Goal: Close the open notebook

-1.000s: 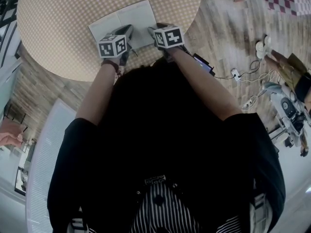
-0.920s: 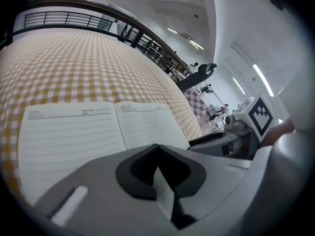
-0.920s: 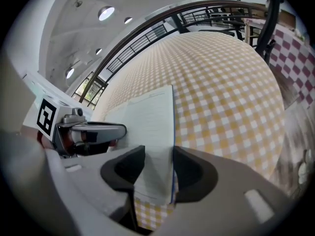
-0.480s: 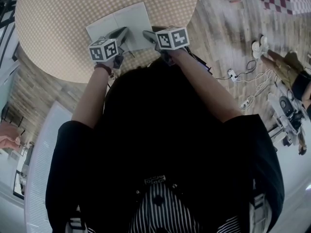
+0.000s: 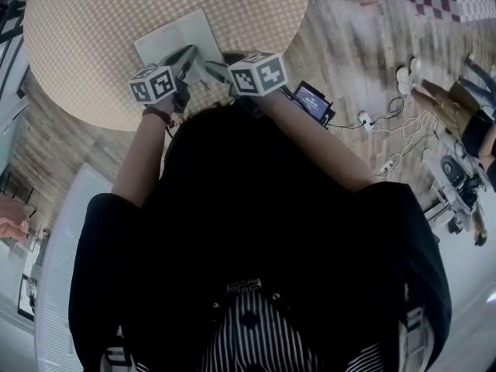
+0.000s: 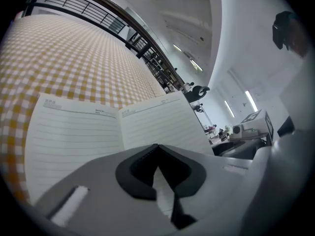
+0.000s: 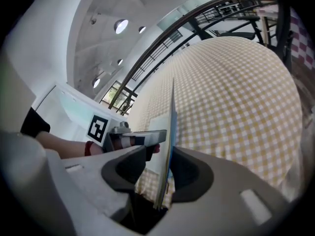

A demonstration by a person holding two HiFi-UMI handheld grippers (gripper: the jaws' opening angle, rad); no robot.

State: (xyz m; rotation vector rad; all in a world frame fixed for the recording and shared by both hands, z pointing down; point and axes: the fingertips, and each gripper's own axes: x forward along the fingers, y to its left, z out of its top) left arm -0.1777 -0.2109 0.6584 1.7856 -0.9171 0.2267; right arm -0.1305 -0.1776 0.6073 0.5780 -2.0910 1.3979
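Observation:
The notebook (image 5: 172, 39) lies on the round table with the yellow checked cloth (image 5: 93, 14). Its left lined page (image 6: 74, 132) lies flat. Its right half is lifted and stands on edge as a thin blue-backed cover (image 7: 170, 127) between the jaws of my right gripper (image 7: 161, 154). Those jaws are closing, with a gap still showing on the cover's left side. My left gripper (image 6: 157, 149) hovers just above the notebook's near edge, its tips together and nothing held. From the head view, the left gripper (image 5: 188, 51) and right gripper (image 5: 211, 67) sit side by side at the notebook's near edge.
The table's rim (image 5: 232, 91) curves just in front of the person's body. On the wooden floor to the right lie a dark device with a lit screen (image 5: 314, 101) and cables with a power strip (image 5: 380, 142). Another person (image 5: 465, 107) is at the far right.
The right gripper has risen and drawn back, taking the notebook's right half up on edge. The notebook looks narrower from above. The left gripper shifted slightly up and left.

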